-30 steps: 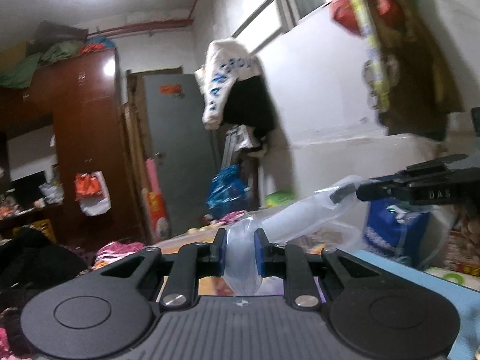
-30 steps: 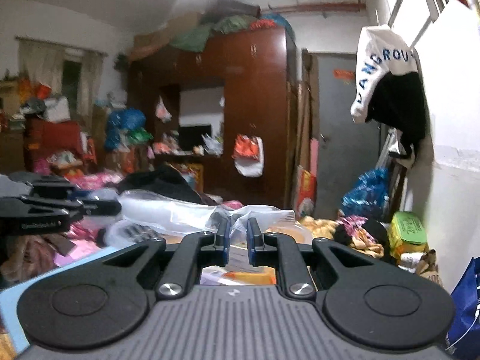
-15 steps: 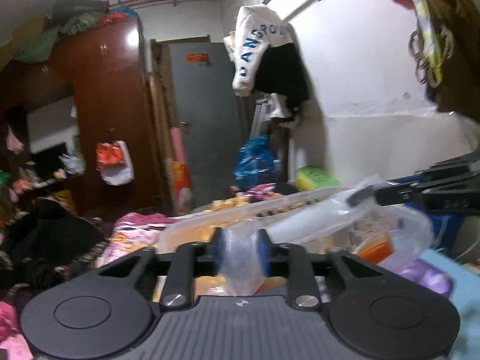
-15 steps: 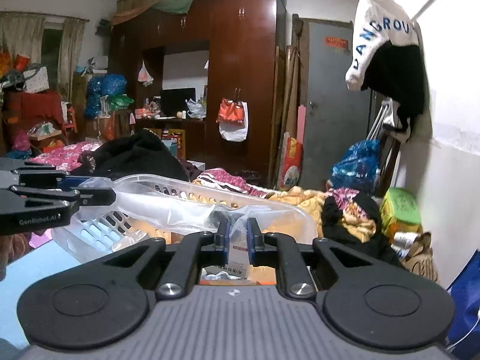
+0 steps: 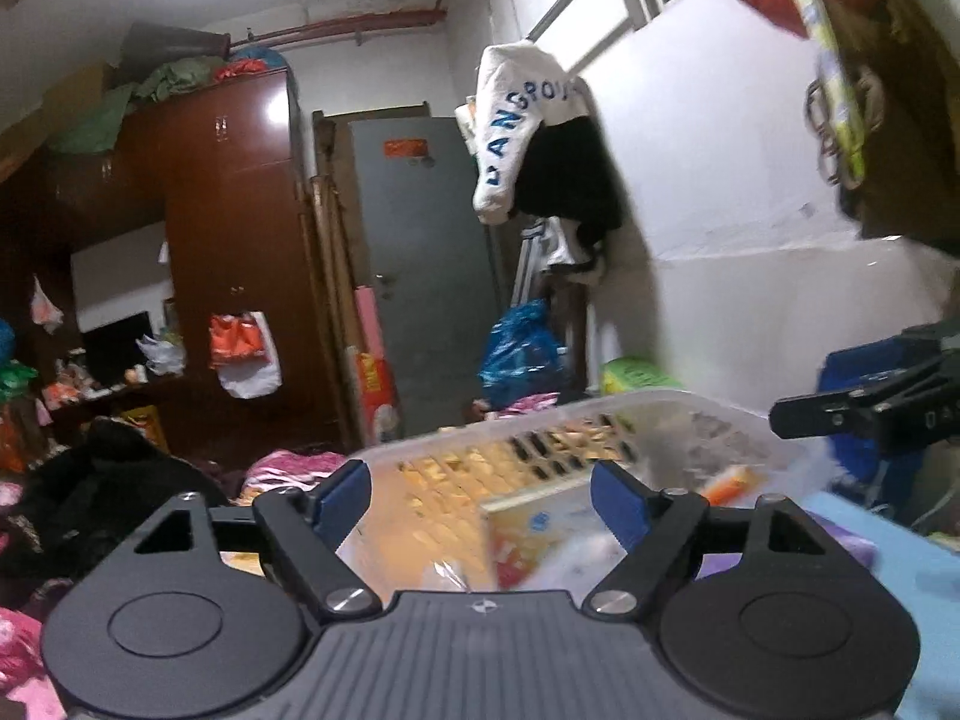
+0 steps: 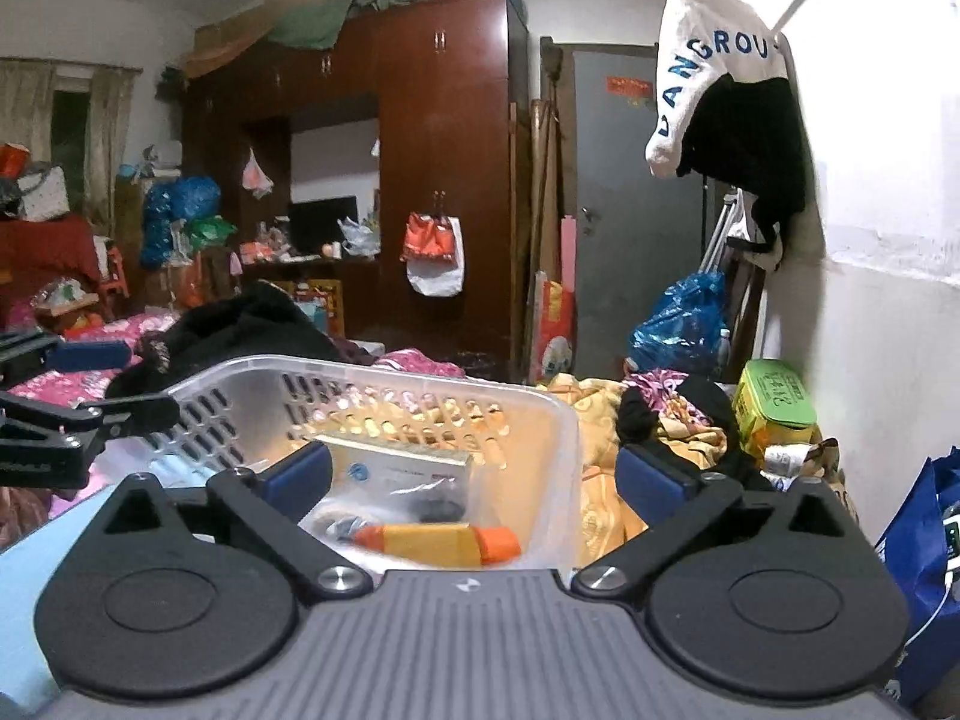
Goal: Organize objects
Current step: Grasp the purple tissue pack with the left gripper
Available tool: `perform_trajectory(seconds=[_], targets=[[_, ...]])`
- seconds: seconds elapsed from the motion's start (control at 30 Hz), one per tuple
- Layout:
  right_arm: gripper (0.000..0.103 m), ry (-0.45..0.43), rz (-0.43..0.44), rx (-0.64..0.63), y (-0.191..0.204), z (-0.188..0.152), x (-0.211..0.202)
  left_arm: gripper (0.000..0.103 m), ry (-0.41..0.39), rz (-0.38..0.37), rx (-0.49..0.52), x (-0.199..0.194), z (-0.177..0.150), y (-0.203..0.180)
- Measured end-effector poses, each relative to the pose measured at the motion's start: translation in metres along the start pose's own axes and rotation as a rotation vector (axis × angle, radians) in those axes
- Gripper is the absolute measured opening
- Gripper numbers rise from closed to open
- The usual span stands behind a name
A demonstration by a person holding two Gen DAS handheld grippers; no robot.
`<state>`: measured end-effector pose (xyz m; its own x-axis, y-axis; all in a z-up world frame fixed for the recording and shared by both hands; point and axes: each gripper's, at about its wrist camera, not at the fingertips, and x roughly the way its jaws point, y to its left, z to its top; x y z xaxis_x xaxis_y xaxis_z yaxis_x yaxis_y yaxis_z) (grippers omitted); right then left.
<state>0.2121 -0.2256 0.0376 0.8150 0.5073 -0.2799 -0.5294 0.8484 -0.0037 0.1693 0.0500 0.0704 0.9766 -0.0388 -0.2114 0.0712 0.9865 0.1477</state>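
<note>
A clear plastic basket [image 6: 360, 373] stands just ahead of both grippers, and the left wrist view shows its slotted wall [image 5: 600, 417] too. In it lie a white box [image 6: 396, 461], an orange and yellow tube [image 6: 438, 540] and a crumpled clear plastic bag [image 6: 384, 507]. My right gripper [image 6: 474, 477] hangs over the basket's near right corner, jaws opening wide, pads touching nothing. My left gripper [image 5: 480, 498] is over the basket's near side, jaws opening, with the bag [image 5: 570, 558] loose below them. Each gripper shows at the edge of the other's view: left gripper [image 6: 72, 420], right gripper [image 5: 870, 417].
The basket rests on a light blue surface [image 6: 24, 552]. A heap of clothes [image 6: 660, 420] and a green box [image 6: 777, 402] lie to its right by the white wall. A blue bag [image 6: 924, 570] stands at the near right. Dark wardrobes [image 6: 444, 180] fill the back.
Both grippers were shut on the clear plastic bag, held stretched between them above the basket. Both have opened, and the bag now lies in the basket.
</note>
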Motion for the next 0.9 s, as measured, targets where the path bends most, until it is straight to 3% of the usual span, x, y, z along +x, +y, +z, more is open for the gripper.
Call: perform_trajectory(seconds=[0.17, 0.27, 0.53, 0.7, 0.8, 0.9], targets=[[0.103, -0.022, 0.057, 0.037, -0.007, -0.029, -0.042, 0.090, 0.029, -0.023, 0.024, -0.036, -0.027, -0.016], [0.103, 0.006, 0.101, 0.035, -0.008, -0.053, -0.050, 0.090, 0.062, -0.088, 0.020, -0.041, -0.046, -0.024], [0.103, 0.090, 0.124, 0.070, -0.006, -0.077, -0.018, 0.090, 0.121, -0.197, -0.047, -0.018, -0.072, -0.042], [0.103, 0.106, 0.139, 0.009, 0.009, -0.073, -0.004, 0.087, 0.132, -0.202, -0.041, -0.005, -0.074, -0.051], [0.092, 0.100, 0.136, -0.048, 0.015, -0.076, 0.000, 0.082, 0.140, -0.230, -0.046, -0.002, -0.075, -0.053], [0.081, 0.095, 0.190, -0.052, 0.015, -0.079, -0.001, 0.073, 0.144, -0.245, -0.036, 0.000, -0.077, -0.057]])
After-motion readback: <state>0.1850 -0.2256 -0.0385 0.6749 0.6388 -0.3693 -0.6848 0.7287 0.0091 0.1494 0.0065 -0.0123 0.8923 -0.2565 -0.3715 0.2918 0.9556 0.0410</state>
